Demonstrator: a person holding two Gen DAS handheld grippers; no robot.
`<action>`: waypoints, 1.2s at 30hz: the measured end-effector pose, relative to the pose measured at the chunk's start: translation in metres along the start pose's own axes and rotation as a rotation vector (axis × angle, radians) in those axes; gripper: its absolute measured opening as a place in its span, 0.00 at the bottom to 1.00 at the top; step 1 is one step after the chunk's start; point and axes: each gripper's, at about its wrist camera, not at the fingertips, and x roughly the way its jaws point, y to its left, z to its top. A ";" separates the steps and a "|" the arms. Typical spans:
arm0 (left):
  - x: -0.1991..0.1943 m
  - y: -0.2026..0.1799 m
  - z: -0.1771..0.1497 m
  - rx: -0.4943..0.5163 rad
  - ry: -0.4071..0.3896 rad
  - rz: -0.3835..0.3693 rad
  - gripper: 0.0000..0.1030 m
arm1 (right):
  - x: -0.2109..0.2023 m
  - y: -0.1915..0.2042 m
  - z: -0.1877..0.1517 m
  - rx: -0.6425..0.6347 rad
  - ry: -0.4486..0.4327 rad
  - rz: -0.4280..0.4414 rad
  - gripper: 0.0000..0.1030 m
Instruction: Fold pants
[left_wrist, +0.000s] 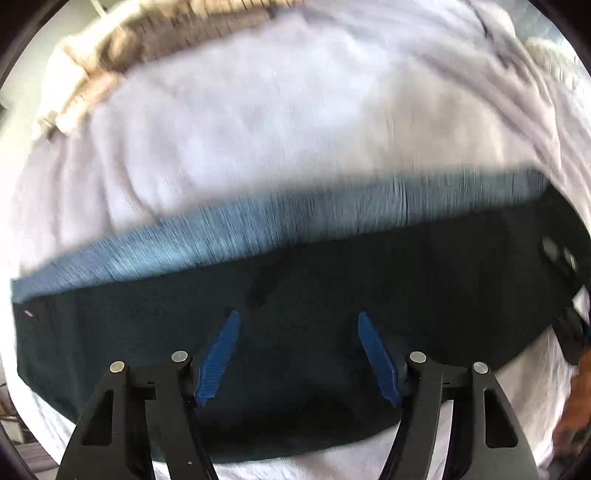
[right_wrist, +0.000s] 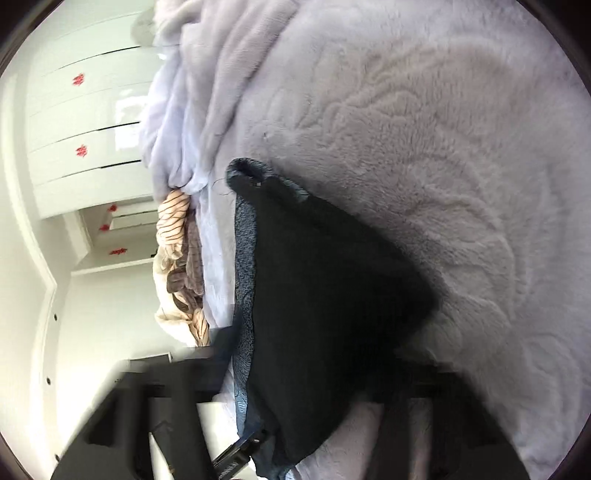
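Observation:
Dark navy pants (left_wrist: 332, 295) lie flat on a pale lilac plush blanket (left_wrist: 258, 129), with a lighter blue lining band (left_wrist: 258, 225) along their far edge. My left gripper (left_wrist: 299, 317) is open just above the pants, with blue fingertips (left_wrist: 221, 354) spread apart and nothing between them. In the right wrist view the pants (right_wrist: 317, 295) hang in a draped, folded flap across the blanket (right_wrist: 443, 147). My right gripper's black frame (right_wrist: 177, 413) is blurred, the cloth covers its fingers, and it seems to be holding the pants.
A beige and brown striped garment (left_wrist: 110, 55) lies bunched at the blanket's far edge, also seen in the right wrist view (right_wrist: 181, 258). White cabinet doors with red decals (right_wrist: 85, 147) stand beyond the bed. The other gripper and a hand (left_wrist: 576, 350) show at the right edge.

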 end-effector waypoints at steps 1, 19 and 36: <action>-0.005 0.000 0.009 -0.014 -0.044 0.022 0.67 | -0.004 0.006 -0.002 -0.032 -0.004 0.012 0.14; 0.025 0.043 0.038 -0.105 -0.029 -0.034 0.68 | -0.007 0.160 -0.074 -0.639 0.052 -0.132 0.13; -0.017 0.277 -0.056 -0.220 0.001 0.015 0.85 | 0.189 0.179 -0.313 -1.191 0.251 -0.624 0.20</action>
